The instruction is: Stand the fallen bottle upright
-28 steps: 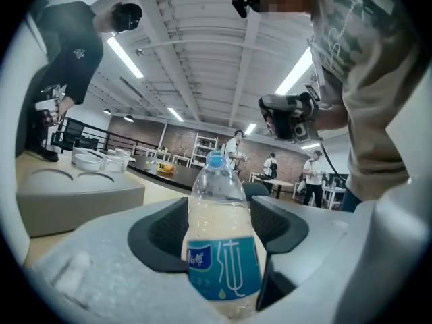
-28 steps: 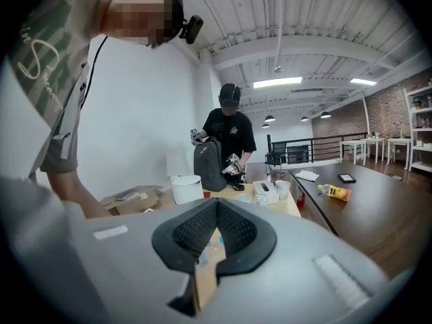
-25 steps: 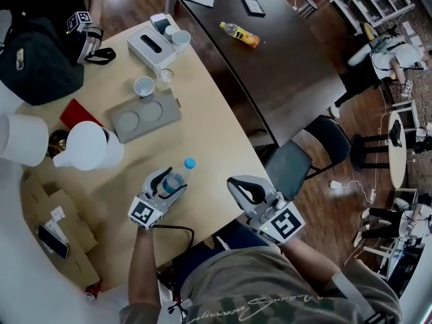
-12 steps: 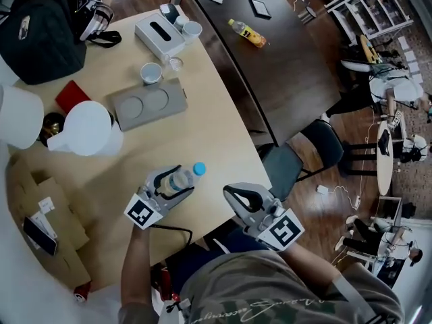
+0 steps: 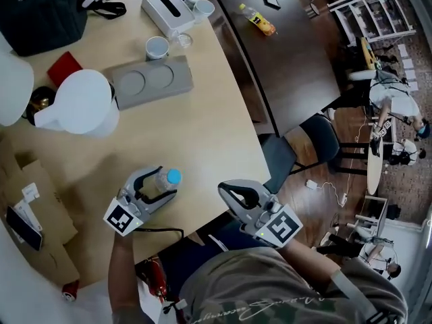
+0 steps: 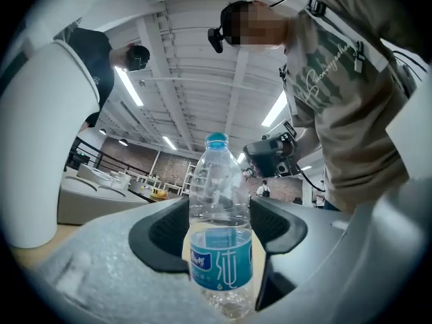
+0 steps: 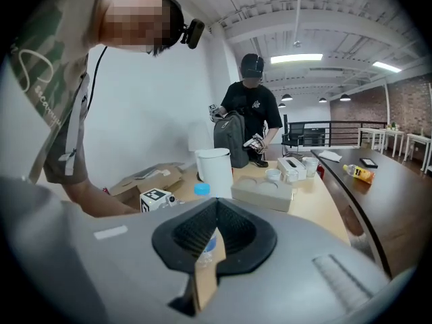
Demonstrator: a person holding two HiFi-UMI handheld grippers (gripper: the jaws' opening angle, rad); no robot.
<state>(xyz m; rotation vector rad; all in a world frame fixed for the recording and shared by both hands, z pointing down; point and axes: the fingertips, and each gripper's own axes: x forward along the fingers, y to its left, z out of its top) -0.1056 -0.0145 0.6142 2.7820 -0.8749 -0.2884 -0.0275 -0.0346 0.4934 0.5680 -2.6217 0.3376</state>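
Note:
A clear water bottle with a blue cap and blue label stands upright on the light wooden table, near its front edge. My left gripper is shut on the bottle's body, one jaw on each side. The left gripper view shows the bottle upright between the dark pads of the left gripper. My right gripper hangs off the table's edge, to the right of the bottle, shut and holding nothing. The right gripper looks toward the bottle's cap.
A white jug, a grey two-hollow tray, a cup and a tissue box stand farther back. A cardboard box lies left. A dark table carrying a yellow bottle, and a chair, are right.
The bottle went from lying tilted in my left gripper, cap to the right, to standing upright. The left gripper shifted slightly left and toward me. The right gripper barely moved.

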